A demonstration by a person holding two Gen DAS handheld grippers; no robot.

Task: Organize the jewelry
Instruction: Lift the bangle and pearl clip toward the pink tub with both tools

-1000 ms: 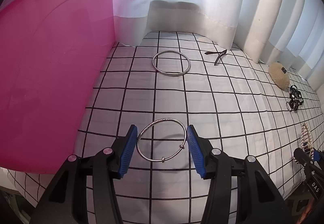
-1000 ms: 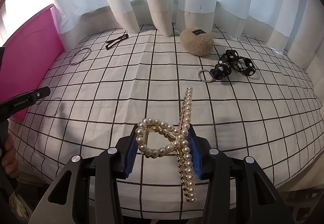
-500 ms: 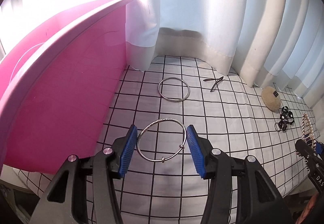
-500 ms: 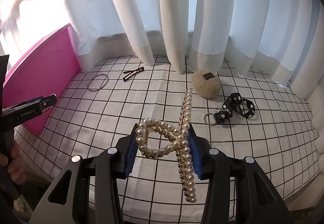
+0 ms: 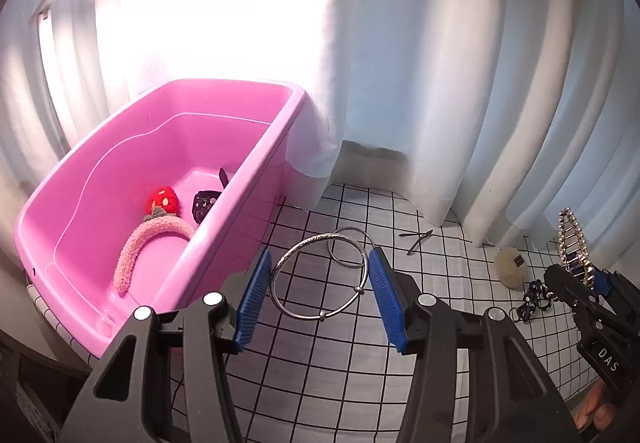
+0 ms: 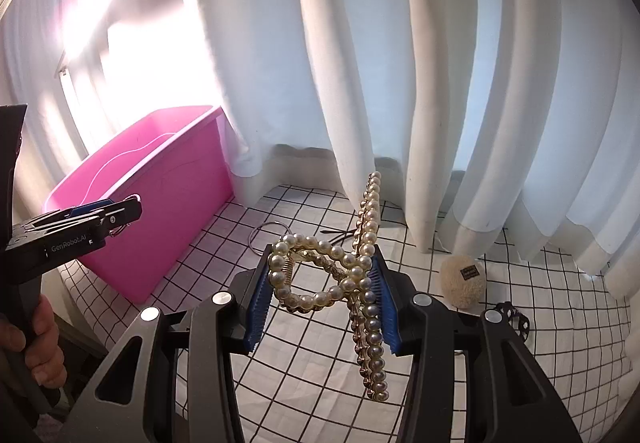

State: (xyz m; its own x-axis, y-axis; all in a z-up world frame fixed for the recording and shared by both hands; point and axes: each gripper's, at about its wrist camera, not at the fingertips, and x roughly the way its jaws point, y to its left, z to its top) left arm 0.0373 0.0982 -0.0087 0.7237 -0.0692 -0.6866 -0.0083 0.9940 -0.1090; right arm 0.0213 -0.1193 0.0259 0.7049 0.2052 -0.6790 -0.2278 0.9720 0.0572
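White curtains back a grid-checked surface [image 5: 420, 323]. Left tool [image 5: 318, 293] pinches a silver bangle [image 5: 318, 279] across its width, beside the pink bin [image 5: 256, 171]; thin, stiff and slick, it could twist free. Right tool [image 6: 322, 293] clamps a pearl hair claw [image 6: 340, 275] at its looped handle (light, bumpy, probably scratch-prone).

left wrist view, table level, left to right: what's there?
pink bin → held silver bangle → hair clip → beige pom-pom → black hair tie → right gripper with pearl claw clip
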